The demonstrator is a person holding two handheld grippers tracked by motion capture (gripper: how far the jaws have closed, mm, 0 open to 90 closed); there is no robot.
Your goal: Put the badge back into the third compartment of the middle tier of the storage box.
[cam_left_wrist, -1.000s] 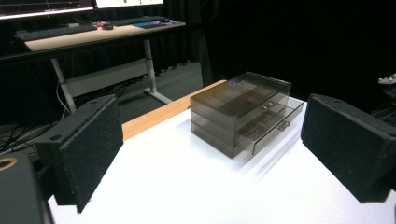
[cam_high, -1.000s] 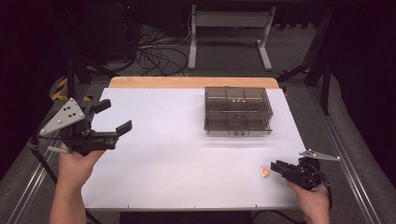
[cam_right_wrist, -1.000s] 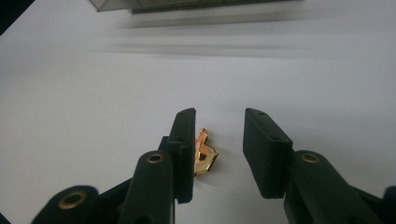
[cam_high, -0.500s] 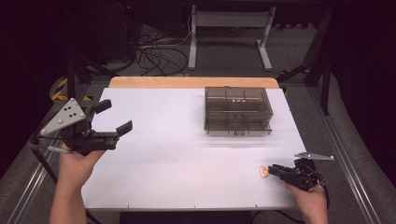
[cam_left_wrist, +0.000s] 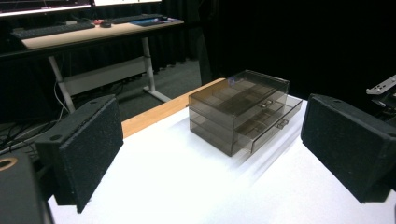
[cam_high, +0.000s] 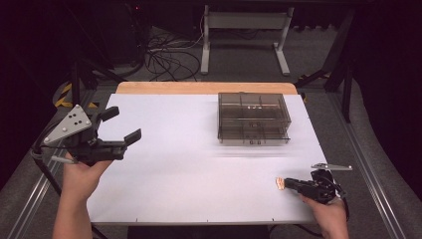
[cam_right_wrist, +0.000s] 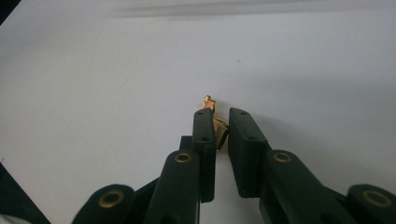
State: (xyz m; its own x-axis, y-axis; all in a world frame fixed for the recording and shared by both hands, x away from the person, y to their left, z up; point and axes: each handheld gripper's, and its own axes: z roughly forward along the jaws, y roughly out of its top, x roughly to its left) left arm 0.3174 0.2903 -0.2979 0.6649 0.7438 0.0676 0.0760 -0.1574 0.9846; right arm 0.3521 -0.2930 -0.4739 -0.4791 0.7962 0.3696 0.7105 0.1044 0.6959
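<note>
Here the small gold clip (cam_right_wrist: 214, 122) lies on the white desk (cam_high: 189, 189) at its near right corner, right between the jaws of the right gripper (cam_high: 288, 183) — far from the left gripper (cam_high: 119, 129), whose jaws stand spread and empty over the left edge. The right jaws have just been closing and now nearly pinch the clip, which pokes out past their tips, its long axis roughly along them. The drawer box (cam_high: 254, 118) sits well apart, farther back.

Open tabletop (cam_high: 189, 164); drawer box (cam_high: 254, 118) far right.
</note>
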